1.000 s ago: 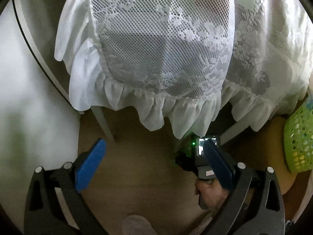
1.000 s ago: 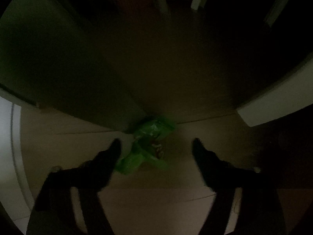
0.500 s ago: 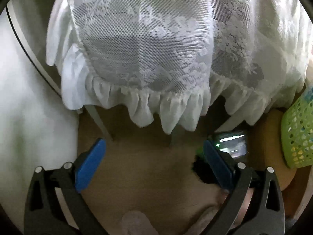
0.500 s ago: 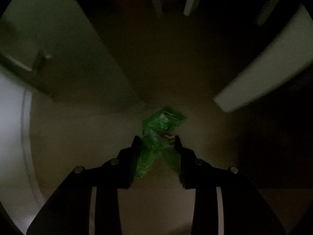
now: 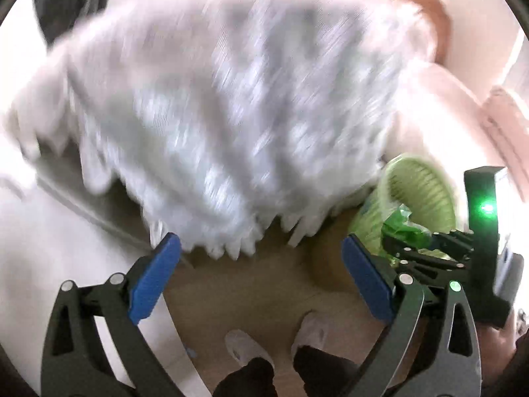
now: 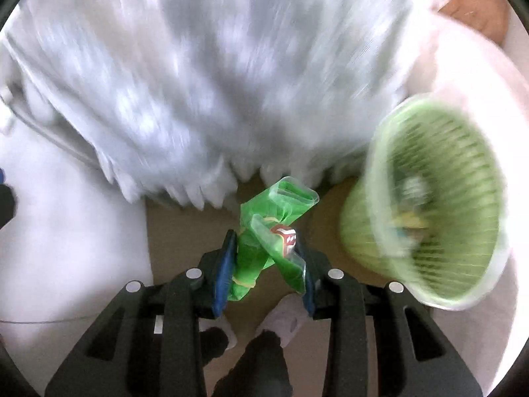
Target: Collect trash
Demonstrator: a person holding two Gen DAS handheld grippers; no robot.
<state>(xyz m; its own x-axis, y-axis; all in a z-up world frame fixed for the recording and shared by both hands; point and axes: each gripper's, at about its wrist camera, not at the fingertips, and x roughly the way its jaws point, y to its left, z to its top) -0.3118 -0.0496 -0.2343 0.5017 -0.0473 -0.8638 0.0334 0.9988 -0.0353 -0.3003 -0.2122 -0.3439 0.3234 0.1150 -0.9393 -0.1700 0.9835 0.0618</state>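
My right gripper (image 6: 267,248) is shut on a crumpled green plastic wrapper (image 6: 264,231) and holds it in the air, left of a green mesh trash basket (image 6: 426,205). In the left wrist view the right gripper (image 5: 406,241) with the wrapper (image 5: 401,223) shows at the right, in front of the basket (image 5: 420,195). My left gripper (image 5: 261,264) is open and empty above the wooden floor (image 5: 264,291).
A white lace cloth (image 6: 215,82) hangs over furniture and fills the upper view, blurred by motion. The person's feet in pale slippers (image 5: 310,330) stand on the floor below. A white surface (image 5: 49,248) lies at the left.
The right gripper closed on the green wrapper under the furniture and lifted it out into the light, toward the basket. Both views swung upward and are blurred.
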